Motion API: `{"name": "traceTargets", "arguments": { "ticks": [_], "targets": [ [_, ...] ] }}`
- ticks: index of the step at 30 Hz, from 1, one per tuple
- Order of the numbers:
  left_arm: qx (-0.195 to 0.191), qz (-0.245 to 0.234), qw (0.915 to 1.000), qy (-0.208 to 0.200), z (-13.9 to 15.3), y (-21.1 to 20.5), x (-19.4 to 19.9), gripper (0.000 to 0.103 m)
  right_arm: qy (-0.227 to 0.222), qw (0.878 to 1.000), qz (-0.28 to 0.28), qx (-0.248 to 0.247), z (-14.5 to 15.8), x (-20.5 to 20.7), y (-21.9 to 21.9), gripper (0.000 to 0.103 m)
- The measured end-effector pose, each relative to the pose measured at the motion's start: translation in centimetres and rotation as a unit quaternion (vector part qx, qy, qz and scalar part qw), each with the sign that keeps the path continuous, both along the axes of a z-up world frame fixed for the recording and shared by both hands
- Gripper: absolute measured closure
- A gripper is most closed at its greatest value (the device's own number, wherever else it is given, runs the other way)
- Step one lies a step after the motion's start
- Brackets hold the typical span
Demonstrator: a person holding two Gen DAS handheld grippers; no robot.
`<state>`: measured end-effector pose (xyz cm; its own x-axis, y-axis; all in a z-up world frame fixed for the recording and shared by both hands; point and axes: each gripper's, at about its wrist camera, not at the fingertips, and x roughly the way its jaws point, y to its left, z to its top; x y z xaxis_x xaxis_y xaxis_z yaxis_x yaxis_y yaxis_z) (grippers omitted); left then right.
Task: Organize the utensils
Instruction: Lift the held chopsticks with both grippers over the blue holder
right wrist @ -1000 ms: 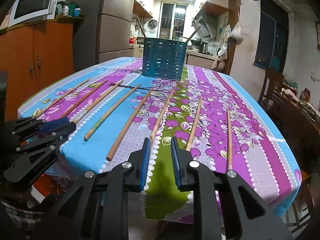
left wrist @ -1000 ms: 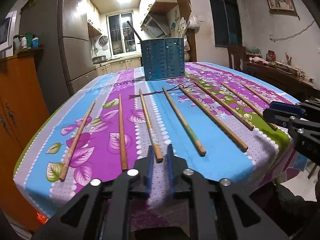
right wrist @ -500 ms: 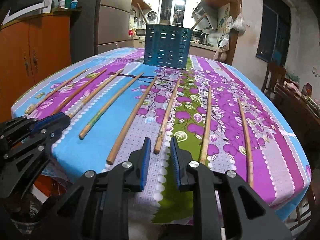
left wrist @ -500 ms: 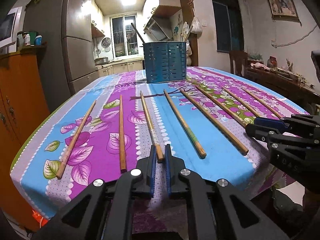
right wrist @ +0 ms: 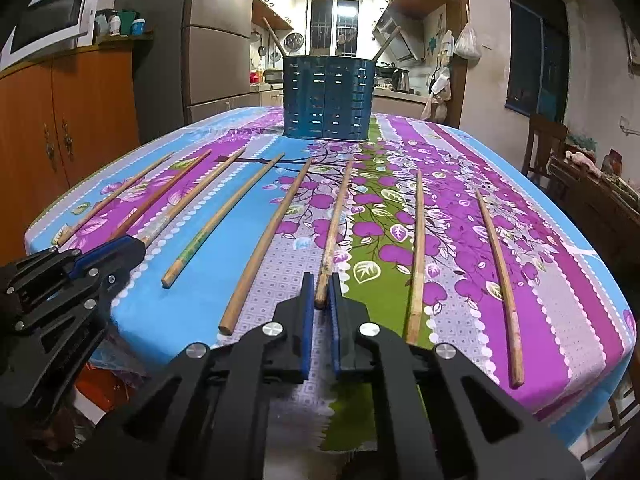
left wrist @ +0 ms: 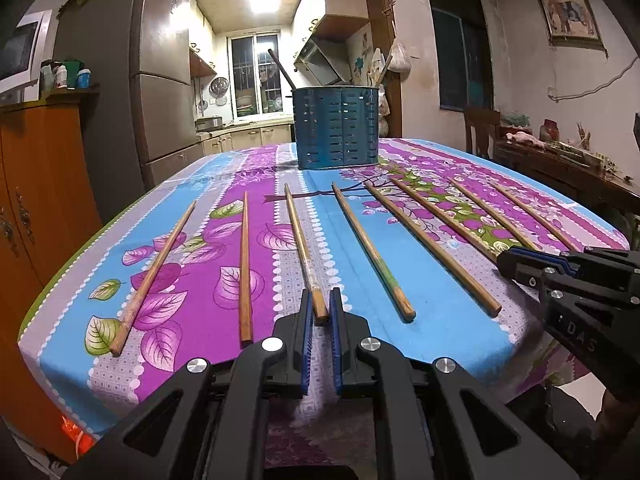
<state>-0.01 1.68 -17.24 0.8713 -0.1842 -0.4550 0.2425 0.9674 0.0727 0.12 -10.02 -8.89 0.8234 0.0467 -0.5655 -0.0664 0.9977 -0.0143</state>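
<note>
Left wrist view — tongs [left wrist: 320, 307] pinch chopstick [left wrist: 302, 244].

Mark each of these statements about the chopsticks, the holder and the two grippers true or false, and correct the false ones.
1. Eight chopsticks lie on the tablecloth. True.
2. The blue holder lies tipped on its side. False: it stands upright at the far end.
3. The left gripper is closed on the third chopstick from the left. True.
4. The right gripper hangs wide open above bare cloth. False: it has closed on the near end of a chopstick.
5. The holder is empty. False: utensil handles stick out.
</note>
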Motion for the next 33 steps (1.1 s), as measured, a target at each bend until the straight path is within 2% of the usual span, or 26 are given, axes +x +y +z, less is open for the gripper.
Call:
{"name": "traceTargets", "arguments": {
  "ticks": [5, 14, 23, 33],
  "targets": [
    [-0.003, 0.009, 1.0, 0.002, 0.4, 0.5, 0.1, 0.096, -0.009, 1.0, -0.003, 0.007, 0.7, -0.3, -0.5, 0.098],
    [0.0, 0.032, 0.9986, -0.043, 3.6, 1.7, -1.2, 0.096, -0.05, 0.999, -0.004, 0.004, 3.2, -1.3, -1.4, 0.098],
    [-0.022, 0.03, 0.9925, -0.116, 9.5, 2.6, -2.2, 0.096, -0.117, 0.993, 0.008, -0.009, 7.7, -1.7, -1.9, 0.098],
    [-0.081, 0.003, 0.9866, -0.142, 15.8, 3.9, -0.2, 0.096, -0.174, 0.984, 0.04, -0.005, 13.5, 0.1, -2.6, 0.098]
  ]
}}
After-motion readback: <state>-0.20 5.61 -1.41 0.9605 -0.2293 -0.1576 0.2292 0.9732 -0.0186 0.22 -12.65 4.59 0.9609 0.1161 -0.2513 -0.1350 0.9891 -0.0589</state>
